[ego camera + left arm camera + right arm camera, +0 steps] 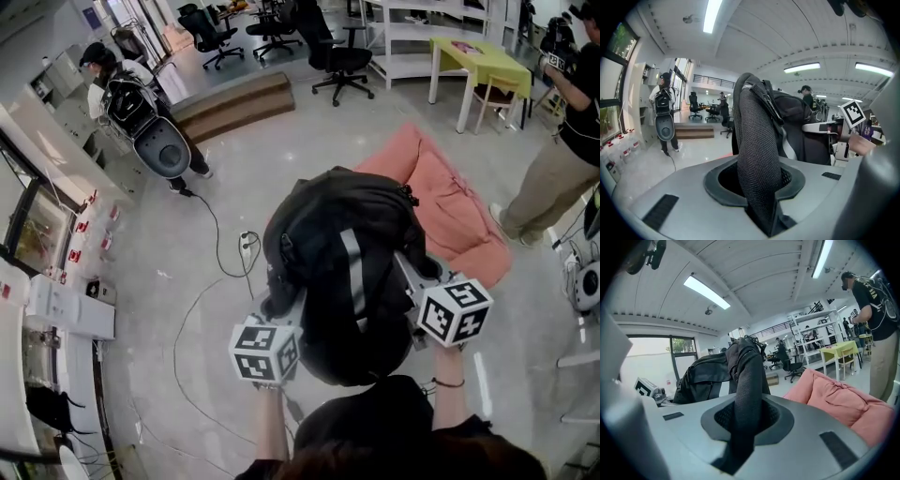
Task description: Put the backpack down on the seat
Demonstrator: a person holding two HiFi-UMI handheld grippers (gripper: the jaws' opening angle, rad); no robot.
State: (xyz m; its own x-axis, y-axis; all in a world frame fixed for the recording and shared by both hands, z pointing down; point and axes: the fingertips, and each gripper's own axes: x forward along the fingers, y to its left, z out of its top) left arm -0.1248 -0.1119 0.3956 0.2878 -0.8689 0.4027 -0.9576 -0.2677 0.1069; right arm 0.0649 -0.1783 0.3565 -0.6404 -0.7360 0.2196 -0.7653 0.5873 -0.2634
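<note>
The task is only partly done: the backpack (pixel 342 253) is lifted and carried in the air in front of the person, and it is not yet set on the seat (pixel 459 216), the pink cushioned one lying on the floor (pixel 187 281) just beyond and to the right of the bag. In the head view the bag covers the seat's near left edge, but nothing shows it resting there, so bringing it over the cushion, lowering it and letting go all seem left to do. The left gripper (pixel 286 314) has its jaws narrowed onto one mesh shoulder strap (pixel 757 140), which runs up out of the jaw slot. The right gripper (pixel 412 281) is clamped the same way on the other strap (pixel 747 380), with the pink seat showing to its right. The bag hangs from the two straps between the grippers. Its long axis seems to run from the person outward toward the seat and tilted, with the strap side toward the person and the grey-striped face turned up to the head camera. Which end is the top is hard to tell.
</note>
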